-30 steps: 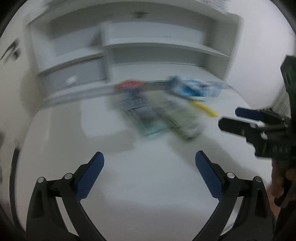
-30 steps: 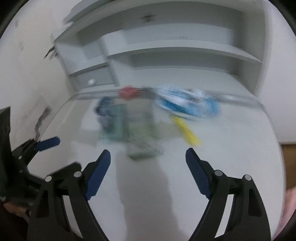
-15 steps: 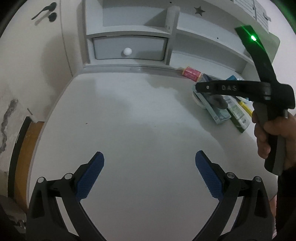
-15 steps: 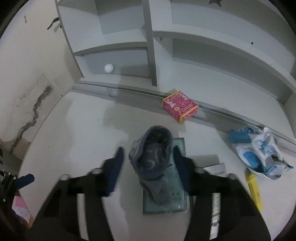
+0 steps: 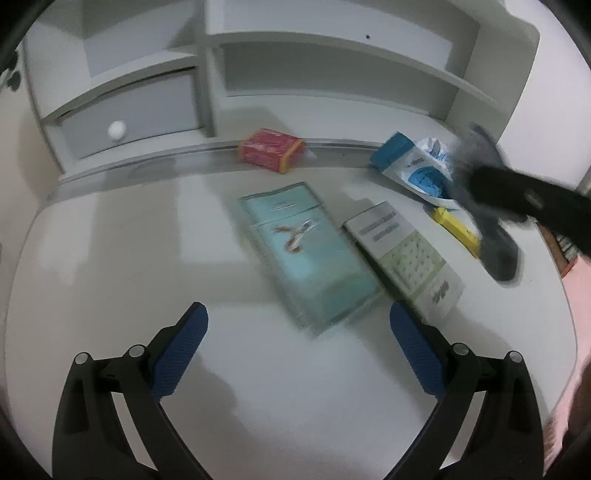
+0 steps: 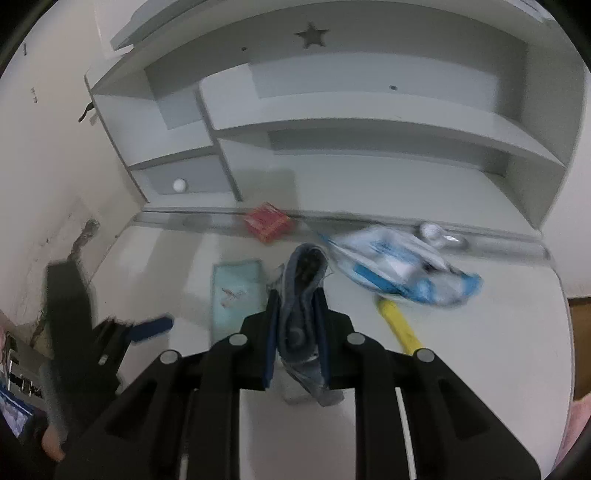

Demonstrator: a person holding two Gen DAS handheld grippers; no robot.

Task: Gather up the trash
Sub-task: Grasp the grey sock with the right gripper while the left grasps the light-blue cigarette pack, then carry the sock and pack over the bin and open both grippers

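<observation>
Jaws of the right gripper [image 6: 297,325] have just closed tight on a grey sock [image 6: 301,295], lifted clear of the white desk [image 5: 110,258]. The left gripper [image 5: 295,343] hangs wide and empty over bare desk near the front edge, the teal packet [image 5: 310,251] just beyond it. A blue-white bag [image 6: 399,269] lies near the back ledge.

A white desk [image 5: 110,258] is backed by a grey-white shelf unit [image 5: 332,48], in which a drawer [image 5: 129,114] with a round white knob [image 5: 117,130] is set at the lower left. A star-shaped cutout [image 6: 311,35] is seen in its top panel, and a cracked, stained wall [image 6: 55,229] is seen left of the desk.
</observation>
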